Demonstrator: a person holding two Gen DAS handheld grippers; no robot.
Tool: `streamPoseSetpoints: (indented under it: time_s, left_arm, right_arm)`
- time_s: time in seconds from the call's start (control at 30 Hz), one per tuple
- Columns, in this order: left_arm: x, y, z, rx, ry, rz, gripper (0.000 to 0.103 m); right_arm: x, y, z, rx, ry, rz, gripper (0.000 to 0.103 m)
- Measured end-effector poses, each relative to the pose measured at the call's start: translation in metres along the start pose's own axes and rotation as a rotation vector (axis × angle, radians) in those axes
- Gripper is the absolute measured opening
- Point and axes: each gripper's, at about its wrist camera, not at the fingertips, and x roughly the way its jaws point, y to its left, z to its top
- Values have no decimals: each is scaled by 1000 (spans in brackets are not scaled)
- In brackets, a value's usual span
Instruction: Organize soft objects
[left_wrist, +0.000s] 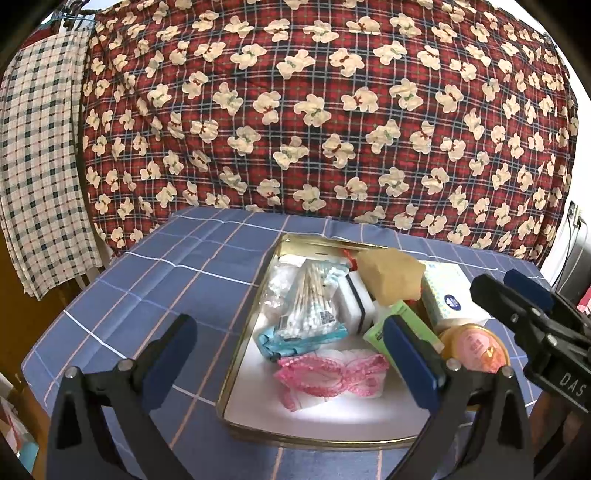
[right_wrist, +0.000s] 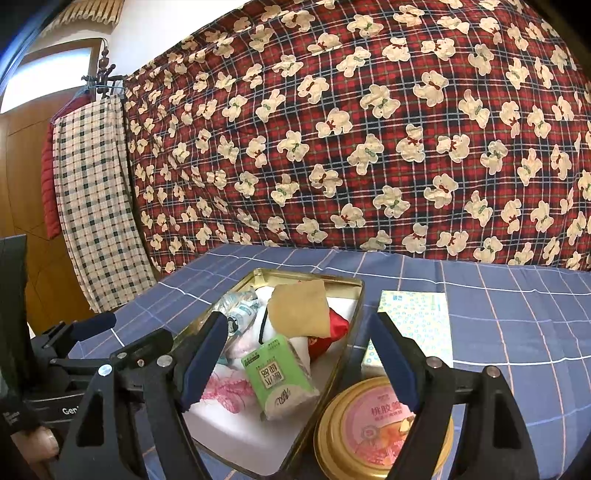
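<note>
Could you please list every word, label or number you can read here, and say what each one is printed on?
"DAS": right gripper body.
"Gen", cut off: left gripper body.
"桃胶", pink lid of the gold tin; its smaller print is blurred.
Green tissue pack: large upside-down characters, unclear.
Swab bag, white box: too small.

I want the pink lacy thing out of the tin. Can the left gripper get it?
Probably yes. The left gripper is open, and the pink lacy pouch lies uncovered at the near end of the gold tin, just ahead of its fingers. Only the low rim is between.
</note>
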Motion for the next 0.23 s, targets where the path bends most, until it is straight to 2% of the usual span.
streamPoseSetpoints:
  time_s: [0.23]
  left_arm:
    - [-1,1,-1,6,-16,-5,102]
  right_arm:
    - [0,0,0,0,0,1,81]
